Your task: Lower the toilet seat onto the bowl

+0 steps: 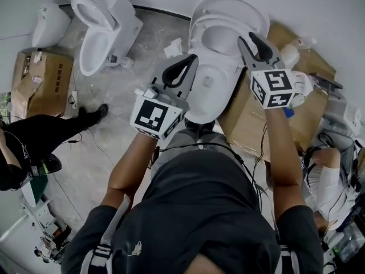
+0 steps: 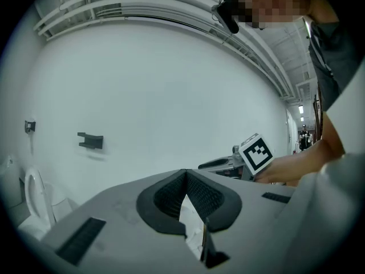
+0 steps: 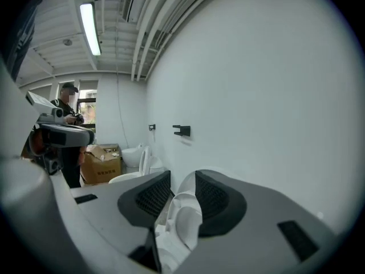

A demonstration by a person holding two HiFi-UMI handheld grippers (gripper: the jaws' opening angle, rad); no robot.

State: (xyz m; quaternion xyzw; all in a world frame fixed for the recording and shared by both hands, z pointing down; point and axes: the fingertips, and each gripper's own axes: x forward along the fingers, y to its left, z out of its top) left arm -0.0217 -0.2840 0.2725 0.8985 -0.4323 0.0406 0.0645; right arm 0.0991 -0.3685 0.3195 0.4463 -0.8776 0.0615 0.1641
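**A:** Where does the toilet seat (image 1: pixel 225 23) lie from us?

**B:** Straight ahead, upright above the bowl (image 1: pixel 208 96), its long axis rising toward the wall. Our right gripper (image 1: pixel 251 39) is nearer, just beside its right edge.

**A:** And the jaws?

**B:** The right ones stand apart, the seat framed between them, untouched, we judge. Our left gripper (image 1: pixel 193 59) hangs back, pinched together on nothing.

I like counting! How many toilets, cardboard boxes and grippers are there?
Toilets: 2
Boxes: 2
Grippers: 2
Unclear white piece, far left: 1
Total: 7
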